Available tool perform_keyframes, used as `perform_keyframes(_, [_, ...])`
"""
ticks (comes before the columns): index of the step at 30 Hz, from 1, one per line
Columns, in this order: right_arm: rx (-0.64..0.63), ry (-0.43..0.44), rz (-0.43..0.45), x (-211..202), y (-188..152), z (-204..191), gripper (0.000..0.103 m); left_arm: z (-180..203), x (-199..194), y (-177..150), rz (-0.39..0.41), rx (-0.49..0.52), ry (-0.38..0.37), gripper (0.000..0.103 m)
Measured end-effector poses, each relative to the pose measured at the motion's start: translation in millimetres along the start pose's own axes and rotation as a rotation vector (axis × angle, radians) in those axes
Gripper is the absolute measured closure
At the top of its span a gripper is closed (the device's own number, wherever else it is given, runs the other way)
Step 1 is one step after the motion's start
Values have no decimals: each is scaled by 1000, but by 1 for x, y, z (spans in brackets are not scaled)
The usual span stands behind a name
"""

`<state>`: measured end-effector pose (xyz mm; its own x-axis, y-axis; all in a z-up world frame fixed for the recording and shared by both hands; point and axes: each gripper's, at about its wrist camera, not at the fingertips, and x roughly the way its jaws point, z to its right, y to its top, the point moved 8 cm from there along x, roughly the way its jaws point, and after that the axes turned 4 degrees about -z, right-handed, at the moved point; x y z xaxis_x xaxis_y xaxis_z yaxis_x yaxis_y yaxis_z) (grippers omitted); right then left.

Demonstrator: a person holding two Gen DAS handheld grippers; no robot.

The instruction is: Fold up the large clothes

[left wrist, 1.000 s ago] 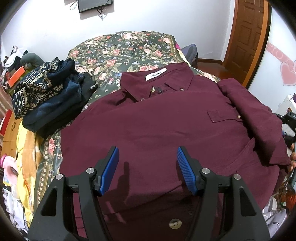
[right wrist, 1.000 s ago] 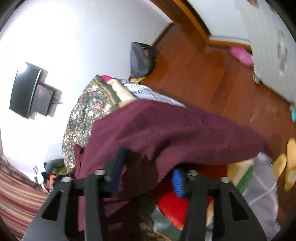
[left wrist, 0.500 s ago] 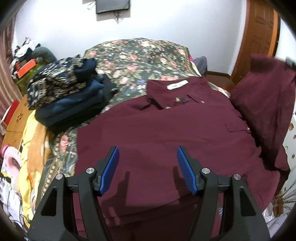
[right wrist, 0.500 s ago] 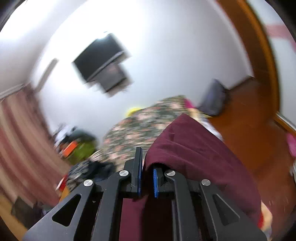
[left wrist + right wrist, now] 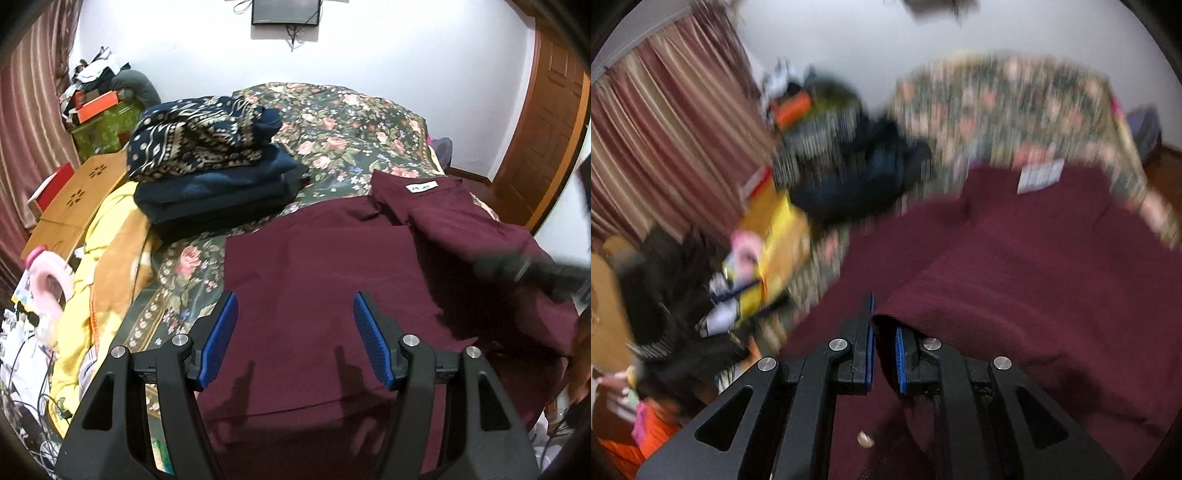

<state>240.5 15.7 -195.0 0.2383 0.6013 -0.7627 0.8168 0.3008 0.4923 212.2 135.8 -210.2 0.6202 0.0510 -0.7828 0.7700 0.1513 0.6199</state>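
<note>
Since a second ago the right side of the maroon shirt (image 5: pixel 321 280) has been carried up off the bed's edge and swung across; its sleeve (image 5: pixel 476 229) now lies folded over the chest, covering the pocket that showed before, with the white collar label (image 5: pixel 422 187) still uppermost at the far end; the left wrist view has also drifted so the shirt sits further to its right than it did.

The right gripper (image 5: pixel 884 334) has its blue pads drawn nearly together on a fold of the maroon cloth, which bulges up and away to the right of them; that view is smeared with motion, so finer detail is lost; in the left view the same gripper is only a dark blur (image 5: pixel 532 271) over the folded sleeve.

The left gripper (image 5: pixel 293 341) hangs spread wide above the shirt's lower front, holding nothing, its shadow on the cloth.

The shirt lies flat on the floral bedspread (image 5: pixel 351 122); its left edge runs straight, with a strip of bare bedspread beside it; beyond that strip sits a stack of folded dark clothes (image 5: pixel 214 173), apart from the shirt; a yellow blanket (image 5: pixel 110 258) crowds the bed's left side; the shirt's right edge reaches the bed's rim.
</note>
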Motion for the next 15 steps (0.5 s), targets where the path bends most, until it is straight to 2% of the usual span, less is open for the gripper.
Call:
perform_keyframes(3, [41,-9,-61,13,-20,16,91,0,-1,-4,-4,10,7,39])
perform_keyframes(9, [9,-20,-65,-16,-23,10,87,18,-6,1,5,50,-6,39])
perform_keyframes(13, [-37,-33,-47,-28,-19,7,69,42,-17,13,38,103,-35,39])
perform_keyframes(15, [-36,-78,16,-49,-19,16,63,58,-22,20,55,139,-48,39])
